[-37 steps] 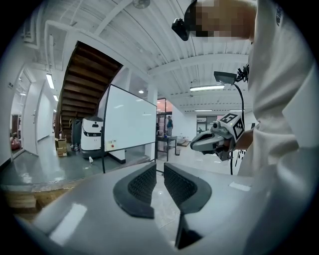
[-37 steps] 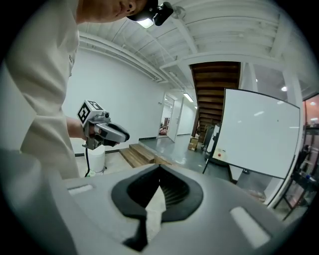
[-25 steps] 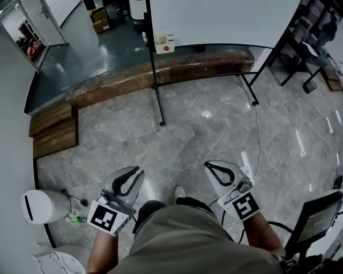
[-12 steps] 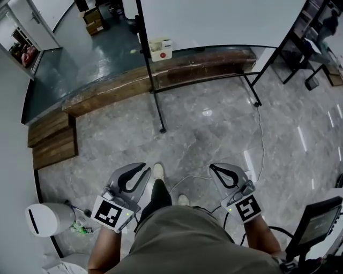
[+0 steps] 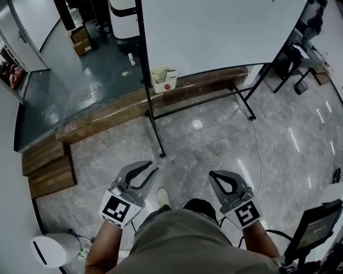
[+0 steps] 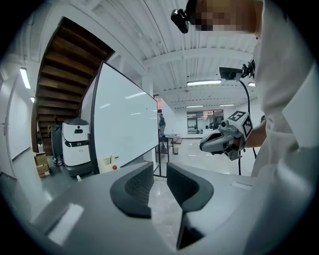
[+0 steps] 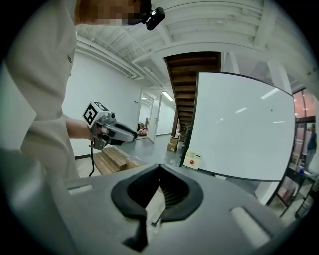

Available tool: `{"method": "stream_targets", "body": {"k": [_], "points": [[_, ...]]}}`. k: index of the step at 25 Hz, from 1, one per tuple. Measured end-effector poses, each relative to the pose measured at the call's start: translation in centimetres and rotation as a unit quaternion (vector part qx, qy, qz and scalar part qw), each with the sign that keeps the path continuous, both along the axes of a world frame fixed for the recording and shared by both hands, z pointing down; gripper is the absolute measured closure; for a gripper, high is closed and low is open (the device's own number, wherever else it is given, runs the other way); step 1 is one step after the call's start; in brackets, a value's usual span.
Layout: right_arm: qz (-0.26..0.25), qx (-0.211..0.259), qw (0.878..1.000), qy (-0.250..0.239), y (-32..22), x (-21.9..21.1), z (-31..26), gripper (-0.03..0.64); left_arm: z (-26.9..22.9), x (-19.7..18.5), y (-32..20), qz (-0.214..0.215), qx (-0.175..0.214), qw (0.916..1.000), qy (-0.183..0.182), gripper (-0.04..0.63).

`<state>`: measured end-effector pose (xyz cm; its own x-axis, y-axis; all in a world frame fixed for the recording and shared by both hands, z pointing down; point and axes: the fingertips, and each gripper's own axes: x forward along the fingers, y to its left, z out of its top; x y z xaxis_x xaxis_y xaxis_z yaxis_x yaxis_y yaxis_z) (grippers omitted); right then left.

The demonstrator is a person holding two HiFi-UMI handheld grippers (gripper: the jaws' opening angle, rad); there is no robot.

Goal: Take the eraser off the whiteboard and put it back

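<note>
The eraser point(image 5: 163, 79), a cream block with a red dot, sticks to the lower left corner of the whiteboard point(image 5: 214, 32). Both grippers are held low over the floor, well short of the board. My left gripper point(image 5: 150, 168) has just been opening its jaws; a narrow gap shows, with nothing in it. My right gripper point(image 5: 212, 174) is shut and empty, its tips touching. In the left gripper view the eraser point(image 6: 110, 162) is far ahead on the left, the right gripper point(image 6: 219, 142) is alongside. In the right gripper view the eraser point(image 7: 193, 159) is beyond the closed tips point(image 7: 159, 169).
The whiteboard stands on a black frame with legs point(image 5: 155, 134) on the marble floor. A long wooden step point(image 5: 107, 118) runs under it. Behind the board is a white machine point(image 5: 122, 10). A cable point(image 5: 258, 150) lies at the right, a white bin point(image 5: 53, 249) at lower left.
The person has walked toward the whiteboard, so it and the eraser look larger and nearer. Both grippers moved forward with the body. The left jaws stand slightly wider apart.
</note>
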<state>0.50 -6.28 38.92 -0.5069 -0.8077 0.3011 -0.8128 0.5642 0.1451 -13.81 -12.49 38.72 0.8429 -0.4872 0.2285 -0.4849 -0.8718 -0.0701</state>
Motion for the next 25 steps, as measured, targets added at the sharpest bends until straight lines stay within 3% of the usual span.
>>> {"method": "stream_targets", "body": {"k": [3,5,11,25], "points": [[0.011,-0.005,1.000,-0.008,-2.3,-1.1,0.3,0.615,0.0,-0.3,-4.0,0.000,-0.011,0.9999,-0.008,0.498],[0.011,-0.007,1.000,-0.011,-3.5,-1.4,0.5,0.615,0.3,-0.2,-6.5,0.004,0.003,0.9999,-0.012,0.494],[0.020,-0.018,1.000,-0.013,-7.8,1.5,1.2,0.615,0.7,2.8,-14.1,0.007,0.024,0.9990,-0.037,0.479],[0.025,-0.006,1.000,-0.018,-19.7,15.1,0.6,0.615,4.8,13.6,-32.5,-0.021,0.042,0.9864,-0.157,0.399]]}}
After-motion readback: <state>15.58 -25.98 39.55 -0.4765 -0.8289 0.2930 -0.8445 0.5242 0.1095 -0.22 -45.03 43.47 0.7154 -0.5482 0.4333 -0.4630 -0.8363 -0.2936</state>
